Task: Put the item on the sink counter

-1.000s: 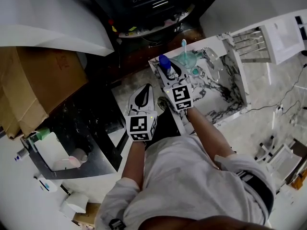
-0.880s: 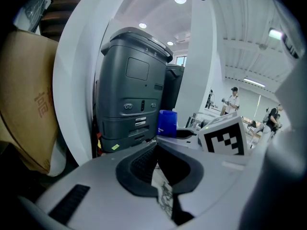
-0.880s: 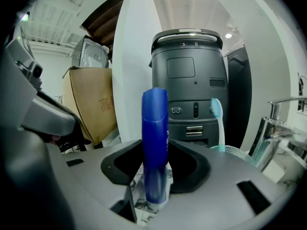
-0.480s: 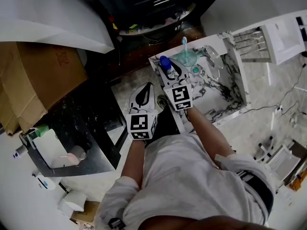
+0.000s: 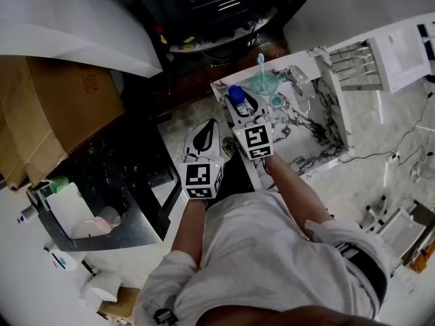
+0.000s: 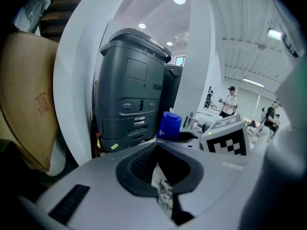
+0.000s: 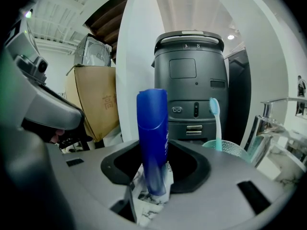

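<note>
A blue bottle (image 5: 235,95) stands upright between the jaws of my right gripper (image 5: 240,102), which is shut on its lower part. The bottle hangs just over the left end of the marble sink counter (image 5: 314,140). In the right gripper view the bottle (image 7: 152,133) fills the middle, with marble showing under its base. My left gripper (image 5: 207,125) hovers left of the counter over the floor. Its jaws meet at the tips and hold nothing. From the left gripper view (image 6: 157,150), the bottle's cap (image 6: 169,125) shows beyond it.
A teal cup (image 5: 264,81) with a toothbrush (image 7: 214,113) and a faucet (image 5: 300,79) sit at the counter's back. A dark machine (image 7: 192,80) stands behind. A cardboard box (image 5: 47,114) and a metal table (image 5: 132,206) lie left, and a white rack (image 5: 367,63) right.
My right gripper has drifted a little nearer with the blue bottle still in it. The left gripper has hardly moved.
</note>
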`<state>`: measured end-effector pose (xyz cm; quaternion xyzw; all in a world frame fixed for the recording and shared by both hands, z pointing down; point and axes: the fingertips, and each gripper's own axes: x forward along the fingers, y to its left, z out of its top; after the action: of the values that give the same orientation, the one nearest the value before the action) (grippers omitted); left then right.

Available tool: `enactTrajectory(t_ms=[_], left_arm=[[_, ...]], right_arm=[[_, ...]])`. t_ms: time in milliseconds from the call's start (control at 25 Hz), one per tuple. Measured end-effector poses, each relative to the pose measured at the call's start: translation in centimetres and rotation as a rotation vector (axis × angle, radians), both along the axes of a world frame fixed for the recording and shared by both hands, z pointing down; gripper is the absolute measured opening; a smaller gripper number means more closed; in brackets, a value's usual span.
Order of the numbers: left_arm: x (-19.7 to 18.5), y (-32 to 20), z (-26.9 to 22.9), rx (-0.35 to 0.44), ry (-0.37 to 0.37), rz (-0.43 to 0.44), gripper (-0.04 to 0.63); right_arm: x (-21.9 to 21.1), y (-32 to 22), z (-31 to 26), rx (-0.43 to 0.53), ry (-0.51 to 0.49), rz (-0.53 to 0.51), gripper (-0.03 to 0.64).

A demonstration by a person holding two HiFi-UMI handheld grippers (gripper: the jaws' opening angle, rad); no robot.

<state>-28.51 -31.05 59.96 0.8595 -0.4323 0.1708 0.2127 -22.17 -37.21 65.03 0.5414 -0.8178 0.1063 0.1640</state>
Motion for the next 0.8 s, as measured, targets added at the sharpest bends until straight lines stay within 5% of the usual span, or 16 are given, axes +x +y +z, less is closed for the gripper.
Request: enactTrajectory(t_ms=[440, 800], left_arm=[[-0.6, 1.1, -0.6, 0.012, -0.009, -0.031, 0.011], [-1.2, 3.0, -0.7, 0.010, -0.023, -0.083, 0.011]], right_arm=[[-0.2, 0.4, 0.2, -0.022, 0.001, 0.000, 0.158], [0.4, 1.7, -0.1, -0.016, -0.002, 0.014, 0.224]])
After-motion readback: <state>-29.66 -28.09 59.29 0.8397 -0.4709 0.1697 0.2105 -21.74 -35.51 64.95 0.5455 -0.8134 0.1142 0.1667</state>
